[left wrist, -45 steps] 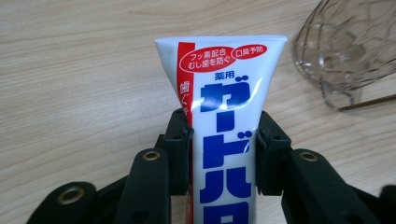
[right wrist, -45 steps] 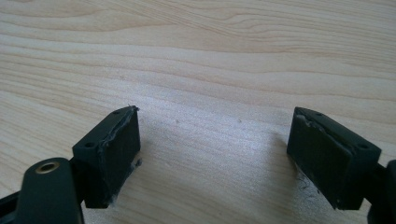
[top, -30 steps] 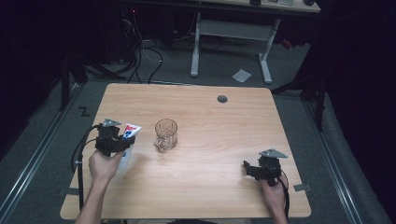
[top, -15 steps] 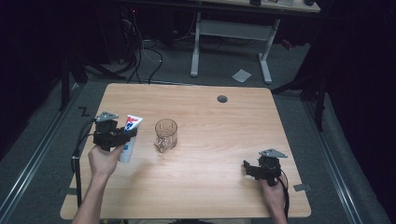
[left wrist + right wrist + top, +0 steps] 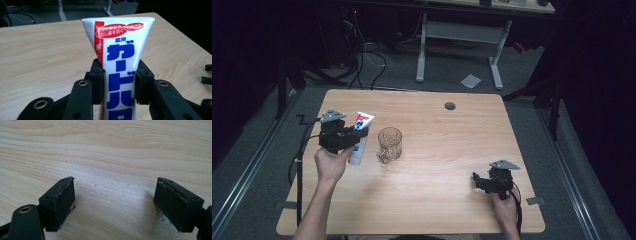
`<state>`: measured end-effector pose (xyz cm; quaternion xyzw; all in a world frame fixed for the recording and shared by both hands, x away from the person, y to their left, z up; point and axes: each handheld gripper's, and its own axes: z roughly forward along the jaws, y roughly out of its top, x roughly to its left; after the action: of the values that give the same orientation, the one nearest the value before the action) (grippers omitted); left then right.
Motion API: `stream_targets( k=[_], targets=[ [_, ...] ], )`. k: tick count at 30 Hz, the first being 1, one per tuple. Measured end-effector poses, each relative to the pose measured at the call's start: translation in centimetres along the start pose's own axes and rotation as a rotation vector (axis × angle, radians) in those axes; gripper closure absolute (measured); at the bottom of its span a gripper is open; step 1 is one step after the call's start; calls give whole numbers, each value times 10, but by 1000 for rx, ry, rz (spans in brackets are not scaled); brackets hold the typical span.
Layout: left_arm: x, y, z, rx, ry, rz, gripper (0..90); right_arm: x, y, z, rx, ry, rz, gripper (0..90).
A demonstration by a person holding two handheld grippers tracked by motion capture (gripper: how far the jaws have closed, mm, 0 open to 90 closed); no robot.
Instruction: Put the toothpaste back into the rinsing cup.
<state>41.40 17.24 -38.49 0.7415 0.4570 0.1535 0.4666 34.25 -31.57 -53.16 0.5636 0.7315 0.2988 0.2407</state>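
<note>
Left gripper (image 5: 119, 82): jaws clamped on a toothpaste tube (image 5: 122, 62), one black pad on each side of the tube's body. Tube white with blue and red Japanese lettering; flat crimped end pointing away from the gripper, cap end hidden below the jaws in the left gripper view. In the high view, left gripper (image 5: 353, 140) held in the person's left hand (image 5: 332, 162) over the left part of the wooden table (image 5: 452, 210), with the toothpaste tube (image 5: 360, 136) gripped at mid-length, crimped end toward the far side, cap end toward the near side. Contact between tube and tabletop: cannot tell. Grey three-cornered plate on top of the gripper; black cable trailing off the table's left edge.

Just right of the tube: a clear glass mug (image 5: 390, 144), upright, apart from both tube and gripper.

Right gripper (image 5: 113, 205): jaws wide apart, nothing between the pads, bare wood grain below. In the high view, right gripper (image 5: 477, 181) held in the person's right hand (image 5: 504, 210) at the near right part of the table, well apart from mug and tube.

Far side of the table, right of centre: a small round grey grommet (image 5: 450, 106).

Beyond the table: grey carpet floor, white legs of a second desk (image 5: 459, 37).
</note>
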Motion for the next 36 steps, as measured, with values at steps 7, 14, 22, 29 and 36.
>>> stream_targets(
  k=[7, 14, 22, 29, 36],
  targets=[
    [-8, 9, 11, -31, -29, 7, 660, 0, 0, 0, -1, 0, -3, 171],
    [-19, 22, 18, -49, -29, 51, 659, 0, 0, 0, 0, 0, -4, 171],
    [-28, 33, 25, -46, -36, 83, 660, 0, 0, 0, -1, 4, -9, 168],
    [-32, 44, 40, -52, -64, 98, 659, 0, 0, 0, 0, 5, -9, 168],
    [-37, 50, 55, -56, -70, 109, 655, 0, 0, 0, 0, 5, -7, 168]
  ],
)
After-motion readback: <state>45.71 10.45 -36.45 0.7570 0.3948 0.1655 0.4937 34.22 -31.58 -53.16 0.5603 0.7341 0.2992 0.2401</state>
